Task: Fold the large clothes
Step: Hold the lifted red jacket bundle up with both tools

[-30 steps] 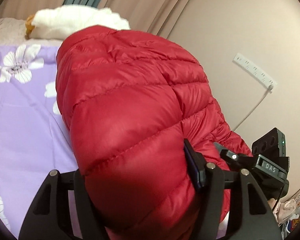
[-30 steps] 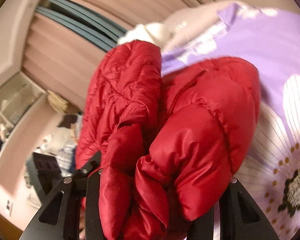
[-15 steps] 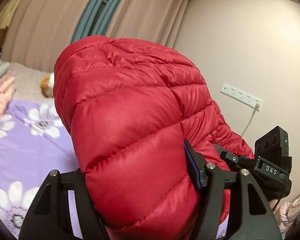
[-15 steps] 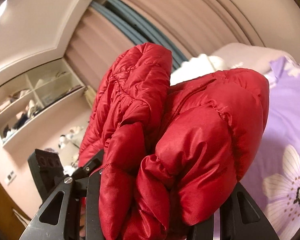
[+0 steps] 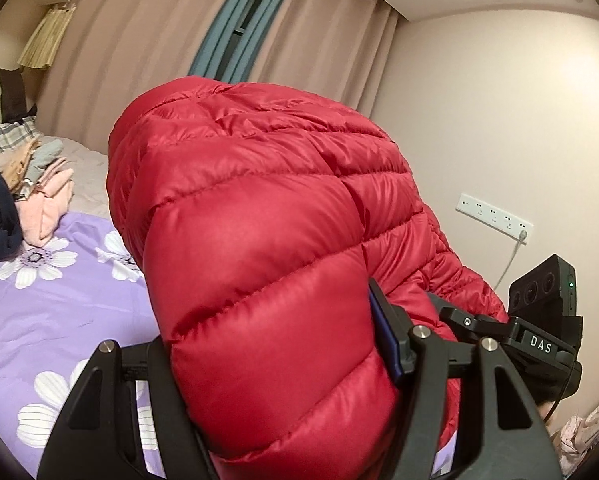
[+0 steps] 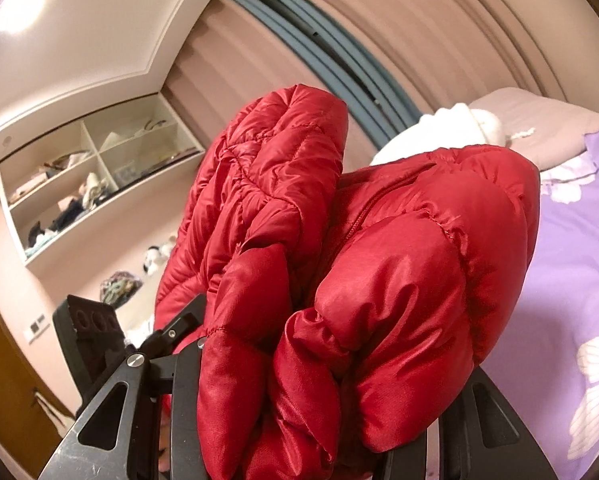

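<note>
Both tongs are squeezing the same puffy red jacket (image 5: pixel 259 248). At the bottom middle of the left wrist view, the left gripper (image 5: pixel 283 392) has its two black arms set fairly wide, with a fat roll of the jacket stuffed between them. At the bottom of the right wrist view, the right gripper (image 6: pixel 311 412) is not as wide, and it pinches a bunch of folded layers. The zipper line (image 6: pixel 363 216) shows in the middle of that bunch. The jacket fills the middle of both views and sits up in the air, above the purple flower sheet (image 5: pixel 39 312) on the bed at the lower left of the left view. A pile of other clothes (image 5: pixel 39 188) sits at the left edge, and a white plug strip (image 5: pixel 495 216) is on the wall at the right. I think the jacket is being lifted so it can be laid flat and folded, so the job looks like it is only starting. The cloth is shiny and slippery, and the puffy filling squashes, so a roll could slide out of the tongs if they shake or pull apart too hard. The right tongs hold many layers at once, so one layer might slip free and the jacket would hang crooked. Most of the jacket is hidden behind itself, so I cannot tell where the sleeves hang.
</note>
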The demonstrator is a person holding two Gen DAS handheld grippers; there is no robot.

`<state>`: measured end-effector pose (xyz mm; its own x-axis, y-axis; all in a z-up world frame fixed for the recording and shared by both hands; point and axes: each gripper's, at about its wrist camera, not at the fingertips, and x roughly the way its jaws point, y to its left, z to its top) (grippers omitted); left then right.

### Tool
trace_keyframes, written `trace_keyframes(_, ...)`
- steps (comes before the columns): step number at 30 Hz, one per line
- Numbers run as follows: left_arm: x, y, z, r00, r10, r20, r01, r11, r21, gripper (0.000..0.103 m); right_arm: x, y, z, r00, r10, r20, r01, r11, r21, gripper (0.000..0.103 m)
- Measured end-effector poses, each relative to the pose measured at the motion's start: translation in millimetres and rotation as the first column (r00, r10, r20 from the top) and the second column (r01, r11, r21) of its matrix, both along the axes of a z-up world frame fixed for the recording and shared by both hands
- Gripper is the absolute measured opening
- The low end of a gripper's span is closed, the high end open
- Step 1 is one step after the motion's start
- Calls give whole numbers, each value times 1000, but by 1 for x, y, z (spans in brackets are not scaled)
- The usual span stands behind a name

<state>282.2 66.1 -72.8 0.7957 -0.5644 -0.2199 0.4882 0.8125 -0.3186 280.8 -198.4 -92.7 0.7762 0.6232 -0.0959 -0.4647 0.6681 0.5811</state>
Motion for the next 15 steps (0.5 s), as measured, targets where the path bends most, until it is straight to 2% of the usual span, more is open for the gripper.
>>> trace_keyframes(15, -10, 30, 6, 999, 50, -15, -50, 998, -24, 64, -4, 2, -5, 998, 68, 17, -67, 997, -37, 44)
